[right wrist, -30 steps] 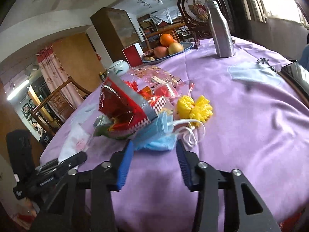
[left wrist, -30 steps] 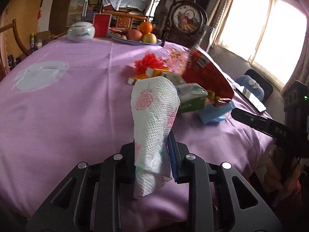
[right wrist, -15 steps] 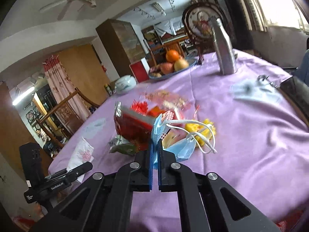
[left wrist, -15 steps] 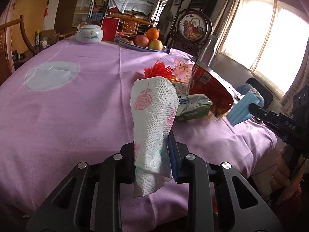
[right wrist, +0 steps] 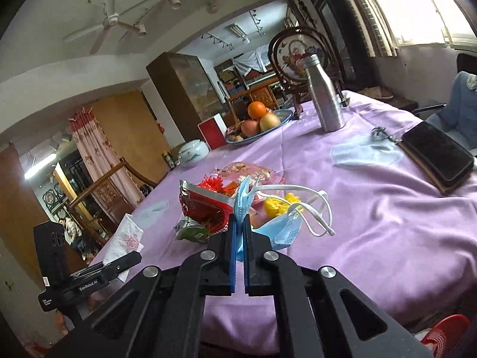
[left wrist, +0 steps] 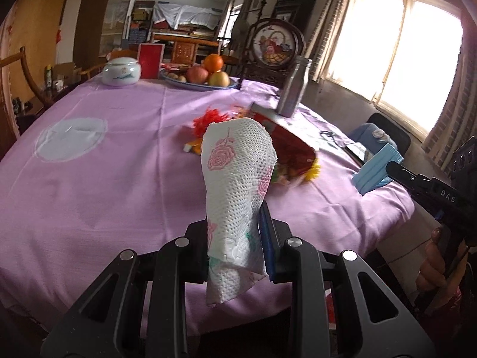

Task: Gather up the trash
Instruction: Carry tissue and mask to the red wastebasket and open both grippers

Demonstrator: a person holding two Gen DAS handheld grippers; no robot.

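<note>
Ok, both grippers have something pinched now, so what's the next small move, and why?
Probably carry both pieces off the table toward wherever the trash goes; no bin shows in either view. The left gripper is clamped on the floral paper towel, and the right gripper is shut on the blue face mask, whose ear loops dangle above the purple tablecloth. More wrappers remain there.
</note>
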